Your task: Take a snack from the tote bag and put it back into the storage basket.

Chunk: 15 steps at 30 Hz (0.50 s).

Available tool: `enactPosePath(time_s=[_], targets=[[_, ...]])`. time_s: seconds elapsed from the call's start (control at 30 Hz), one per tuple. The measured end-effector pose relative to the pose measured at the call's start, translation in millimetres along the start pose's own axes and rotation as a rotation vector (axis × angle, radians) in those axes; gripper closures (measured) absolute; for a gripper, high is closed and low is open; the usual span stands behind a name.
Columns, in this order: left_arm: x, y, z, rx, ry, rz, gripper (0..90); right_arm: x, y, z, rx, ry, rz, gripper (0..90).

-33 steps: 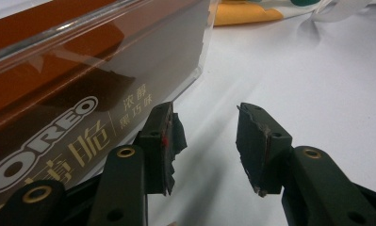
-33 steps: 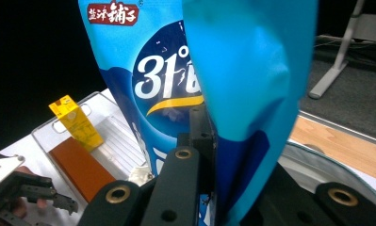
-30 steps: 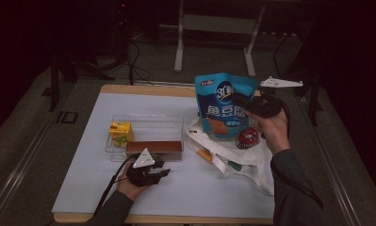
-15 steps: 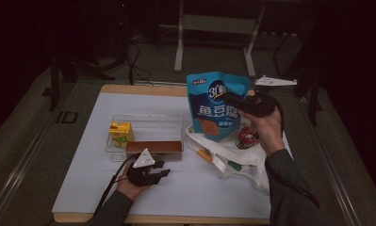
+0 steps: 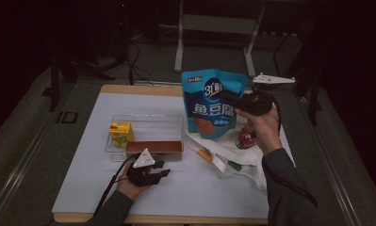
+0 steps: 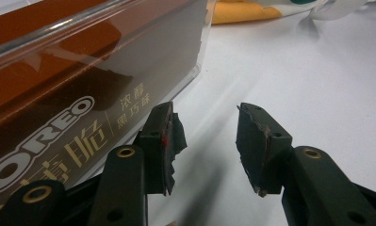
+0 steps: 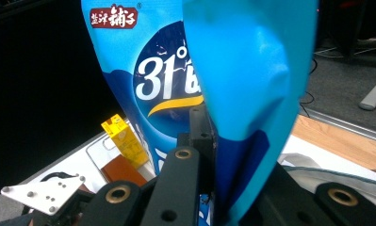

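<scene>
Two grippers are in use. Toward the worktop's front edge, the left gripper (image 5: pixel 153 173) rests with jaws parted and empty, just beside the clear tray (image 5: pixel 148 123) holding a brown Oreo box (image 5: pixel 153 147) and a yellow carton (image 5: pixel 120 132). Toward the right edge, above a white bag (image 5: pixel 232 153), the right gripper (image 5: pixel 232 100) has its jaws clamped on the blue snack pouch (image 5: pixel 213 101), held upright in the air. We judge the pinch on thin film could slip; a swinging pouch could topple the carton.
</scene>
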State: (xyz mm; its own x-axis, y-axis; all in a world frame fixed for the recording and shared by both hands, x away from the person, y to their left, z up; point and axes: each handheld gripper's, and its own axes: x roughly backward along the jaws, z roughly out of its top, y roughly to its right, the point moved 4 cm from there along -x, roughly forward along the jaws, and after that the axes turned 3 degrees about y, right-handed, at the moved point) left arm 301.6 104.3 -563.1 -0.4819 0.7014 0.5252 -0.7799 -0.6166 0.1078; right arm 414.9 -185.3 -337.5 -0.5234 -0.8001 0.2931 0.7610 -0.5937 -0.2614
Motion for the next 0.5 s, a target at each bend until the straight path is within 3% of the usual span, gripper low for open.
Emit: enactPosePath(time_s=[0.5], targets=[[0.1, -0.2, 0.0, 0.001, -0.001, -0.001, 56.5, -11.1, -12.7, 3.6, -0.014, 0.007, 0.039, 90.0]])
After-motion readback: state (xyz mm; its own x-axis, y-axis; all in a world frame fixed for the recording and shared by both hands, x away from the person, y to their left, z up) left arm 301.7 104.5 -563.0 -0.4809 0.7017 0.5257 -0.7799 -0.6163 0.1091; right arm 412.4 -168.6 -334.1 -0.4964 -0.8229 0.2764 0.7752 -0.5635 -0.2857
